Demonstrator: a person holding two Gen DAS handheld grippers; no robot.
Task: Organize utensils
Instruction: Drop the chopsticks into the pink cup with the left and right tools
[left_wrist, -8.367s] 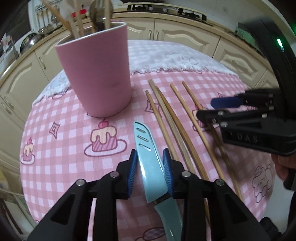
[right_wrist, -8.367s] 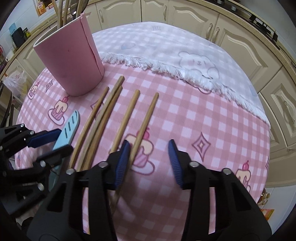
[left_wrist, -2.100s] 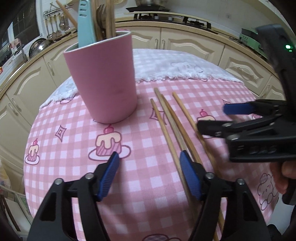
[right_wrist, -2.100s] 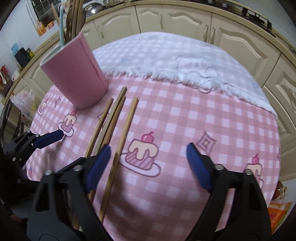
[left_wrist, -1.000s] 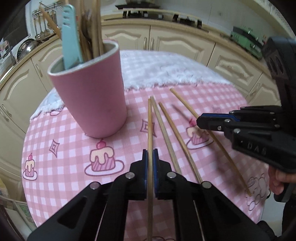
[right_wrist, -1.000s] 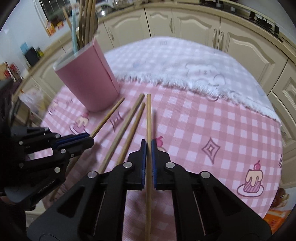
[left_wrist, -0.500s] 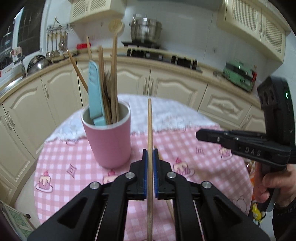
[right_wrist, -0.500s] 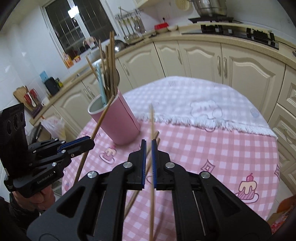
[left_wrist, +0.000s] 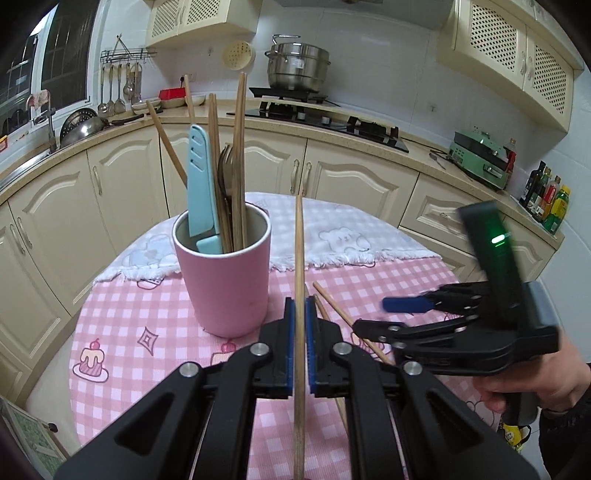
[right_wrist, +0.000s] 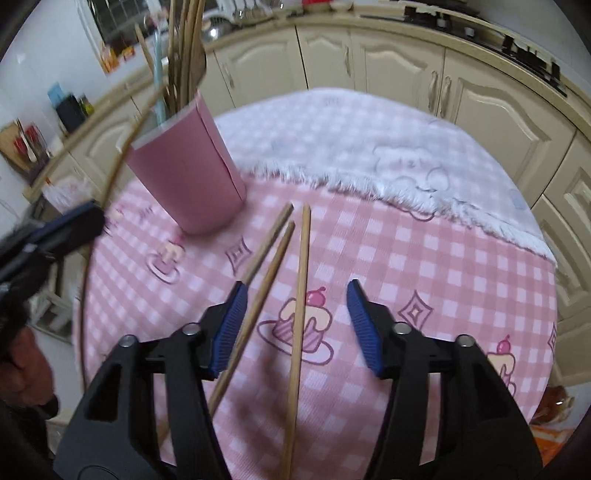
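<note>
My left hand-held gripper (left_wrist: 299, 350) pinched a chopstick (left_wrist: 298, 258); my right hand-held gripper (right_wrist: 295, 325) was opening, another chopstick (right_wrist: 300, 295) seemingly loose between its jaws.

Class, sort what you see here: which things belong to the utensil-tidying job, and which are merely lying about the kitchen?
Job:
- pink cup
- held chopstick in left gripper
- loose chopsticks on table
- blue knife
- right gripper, jaws opening

Lying about:
- steel pot
- bottles
- hanging ladles
</note>
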